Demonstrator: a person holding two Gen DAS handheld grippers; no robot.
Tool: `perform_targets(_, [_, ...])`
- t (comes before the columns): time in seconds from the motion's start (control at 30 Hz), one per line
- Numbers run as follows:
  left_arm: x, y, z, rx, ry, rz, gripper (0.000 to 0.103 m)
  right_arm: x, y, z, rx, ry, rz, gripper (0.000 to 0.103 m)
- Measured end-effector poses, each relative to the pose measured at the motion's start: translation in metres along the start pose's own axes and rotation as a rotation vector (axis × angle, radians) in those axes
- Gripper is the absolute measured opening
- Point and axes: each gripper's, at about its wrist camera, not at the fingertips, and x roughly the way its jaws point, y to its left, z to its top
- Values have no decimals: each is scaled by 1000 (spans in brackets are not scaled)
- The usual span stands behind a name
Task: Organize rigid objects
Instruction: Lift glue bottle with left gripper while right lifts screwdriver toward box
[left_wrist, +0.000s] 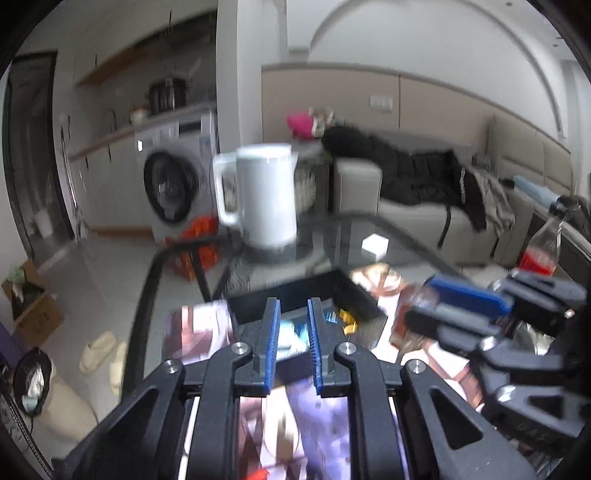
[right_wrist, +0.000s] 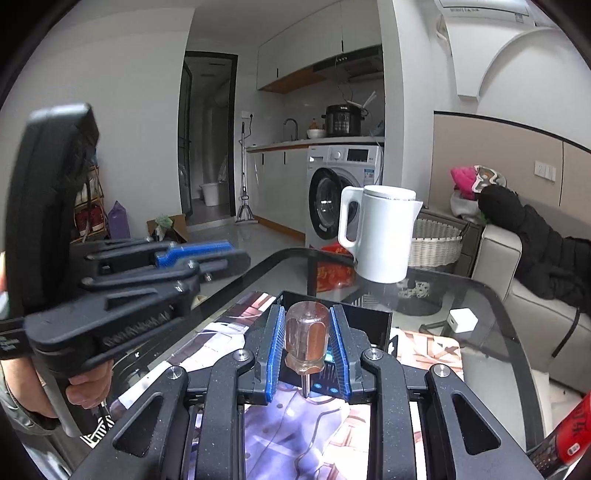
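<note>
My right gripper (right_wrist: 307, 347) is shut on a screwdriver with a clear amber handle (right_wrist: 306, 338), held upright with its metal shaft pointing down, above a black open box (right_wrist: 373, 314) on the glass table. In the left wrist view the right gripper (left_wrist: 436, 306) shows at the right with the amber handle (left_wrist: 410, 314) in it. My left gripper (left_wrist: 293, 332) is open and empty, hovering over the black box (left_wrist: 351, 291), which holds small blue and yellow items. The left gripper also shows in the right wrist view (right_wrist: 221, 254), raised at the left.
A white kettle (right_wrist: 380, 236) stands at the far side of the glass table (right_wrist: 480, 295). A small white cube (right_wrist: 461, 321) lies to its right. A printed mat (right_wrist: 295, 435) covers the near table. A red-labelled bottle (left_wrist: 543, 243) stands at the right. A sofa (right_wrist: 535, 306) is behind.
</note>
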Motion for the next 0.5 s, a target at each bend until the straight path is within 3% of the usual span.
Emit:
perform_targets(0.13, [34,15,-22,-18,232,-2,15,12,-2,-6,20,64,30,24])
perform_targets(0.2, [39,21,-32,-46,294,-45,18,22,-5,-10,49,111,51,24])
perform_targets(0.27, [41,21,-43,-15,365,-100,52,28,-7,-14,73,142,64,24])
perform_targets(0.5, [21,1,-83,180,553,-150,51,37,-5,-21,81,183,85,24])
